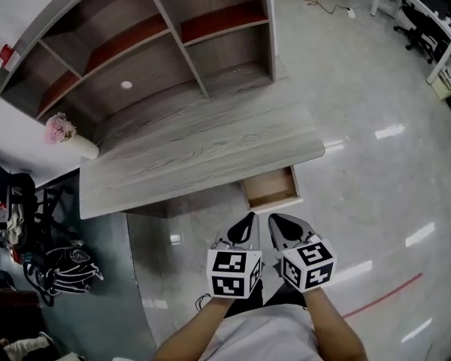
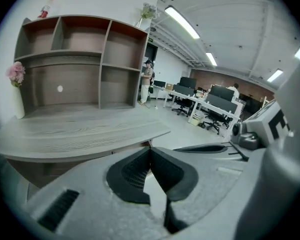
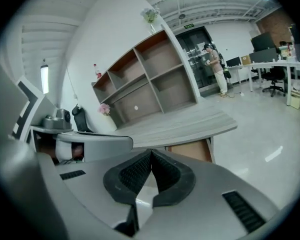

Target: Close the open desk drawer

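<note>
The open drawer (image 1: 270,189) sticks out from under the right end of the grey wood desk (image 1: 199,159), its inside empty; in the right gripper view its brown side (image 3: 192,151) shows below the desk top. Both grippers hover side by side just in front of the drawer, apart from it. My left gripper (image 1: 247,221) is shut with nothing between its pads (image 2: 135,170). My right gripper (image 1: 276,222) is shut and empty too, its tips meeting (image 3: 151,153). In the left gripper view the desk top (image 2: 80,131) lies ahead, and the drawer is hidden.
A shelf unit (image 1: 143,43) stands on the desk's back, with a vase of pink flowers (image 1: 66,135) at its left. A dark chair with bags (image 1: 56,265) is at the left. Office desks and chairs (image 2: 210,109) fill the far room, where a person (image 3: 216,69) stands.
</note>
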`<action>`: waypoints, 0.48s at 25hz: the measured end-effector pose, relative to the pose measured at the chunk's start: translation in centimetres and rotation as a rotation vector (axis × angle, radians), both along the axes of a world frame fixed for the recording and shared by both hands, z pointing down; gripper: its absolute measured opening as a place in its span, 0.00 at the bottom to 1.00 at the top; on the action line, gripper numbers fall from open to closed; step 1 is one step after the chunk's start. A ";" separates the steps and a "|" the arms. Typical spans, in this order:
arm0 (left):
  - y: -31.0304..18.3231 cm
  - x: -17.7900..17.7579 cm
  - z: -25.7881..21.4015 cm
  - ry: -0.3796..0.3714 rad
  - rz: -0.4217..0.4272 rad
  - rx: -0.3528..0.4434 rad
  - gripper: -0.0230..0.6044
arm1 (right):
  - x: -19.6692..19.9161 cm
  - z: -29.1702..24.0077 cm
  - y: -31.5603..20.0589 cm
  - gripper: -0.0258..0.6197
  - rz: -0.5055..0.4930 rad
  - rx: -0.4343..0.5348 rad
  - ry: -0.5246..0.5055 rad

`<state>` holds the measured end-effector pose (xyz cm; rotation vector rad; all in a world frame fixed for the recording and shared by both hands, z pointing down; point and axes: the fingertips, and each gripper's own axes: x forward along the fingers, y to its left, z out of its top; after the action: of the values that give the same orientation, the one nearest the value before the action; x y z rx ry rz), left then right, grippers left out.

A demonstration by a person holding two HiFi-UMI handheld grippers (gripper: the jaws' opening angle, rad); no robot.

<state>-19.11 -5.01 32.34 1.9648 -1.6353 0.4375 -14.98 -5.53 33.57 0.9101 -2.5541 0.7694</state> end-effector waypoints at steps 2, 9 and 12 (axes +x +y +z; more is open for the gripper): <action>0.0 -0.4 0.7 0.009 0.045 -0.002 0.04 | 0.0 1.0 0.2 0.04 0.056 -0.020 -0.011; 0.2 -0.8 4.2 0.058 0.172 -0.022 0.04 | 1.6 5.5 0.7 0.04 0.292 -0.113 -0.166; 0.6 -1.1 5.2 0.080 0.192 -0.024 0.04 | 2.4 7.9 1.0 0.04 0.384 -0.180 -0.265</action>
<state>-20.17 -4.42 37.59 2.1021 -1.3931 0.4428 -12.58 -4.50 41.51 1.3351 -2.4981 1.2854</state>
